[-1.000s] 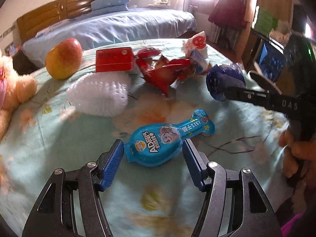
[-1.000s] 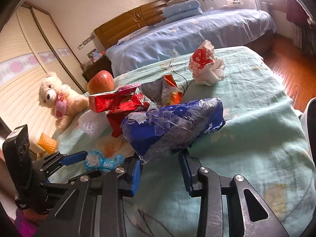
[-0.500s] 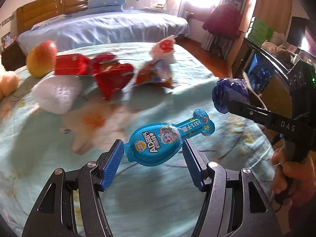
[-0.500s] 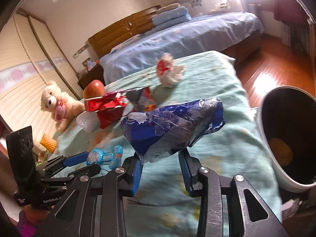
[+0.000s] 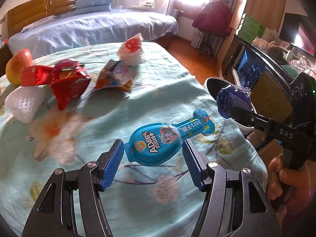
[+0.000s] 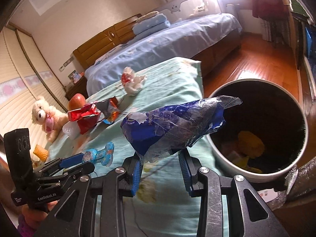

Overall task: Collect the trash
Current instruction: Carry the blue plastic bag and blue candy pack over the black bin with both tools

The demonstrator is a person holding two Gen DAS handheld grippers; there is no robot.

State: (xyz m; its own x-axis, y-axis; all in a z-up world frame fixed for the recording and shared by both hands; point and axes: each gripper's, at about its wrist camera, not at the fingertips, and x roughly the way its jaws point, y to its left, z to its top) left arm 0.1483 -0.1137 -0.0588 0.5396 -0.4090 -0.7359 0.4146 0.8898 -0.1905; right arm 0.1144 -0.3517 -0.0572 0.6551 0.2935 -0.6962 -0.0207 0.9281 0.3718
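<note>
Broadly, a table under a pale green flowered cloth [image 5: 150, 90] fills both views, with a blue-sheeted bed [image 6: 177, 41] beyond its far edge. Off the table's right side, on the wooden floor, stands a white trash bin [image 6: 223, 156] with a dark inside and yellow scraps at the bottom. The right gripper [image 6: 161, 167] pinches a crumpled dark blue plastic bag [image 6: 173, 128] between its blue pads, and the bag's far end reaches over the bin's near rim. The left gripper [image 5: 153, 158] has its fingers closed against the wide end of a light blue spoon-shaped snack packet [image 5: 165, 140], held above the cloth near the table's right edge. On the far left part of the table lies the remaining litter: a white foam fruit net [image 5: 23, 104], red wrappers [image 5: 65, 83] just beside it, an opened foil packet [image 5: 114, 77] to their right, and a crumpled white and red wrapper [image 5: 131, 49] farther back. A red and yellow apple [image 5: 16, 67] sits at the far left, touching the red wrappers. A cream teddy bear [image 6: 47, 116] shows at the left in the right wrist view.
</note>
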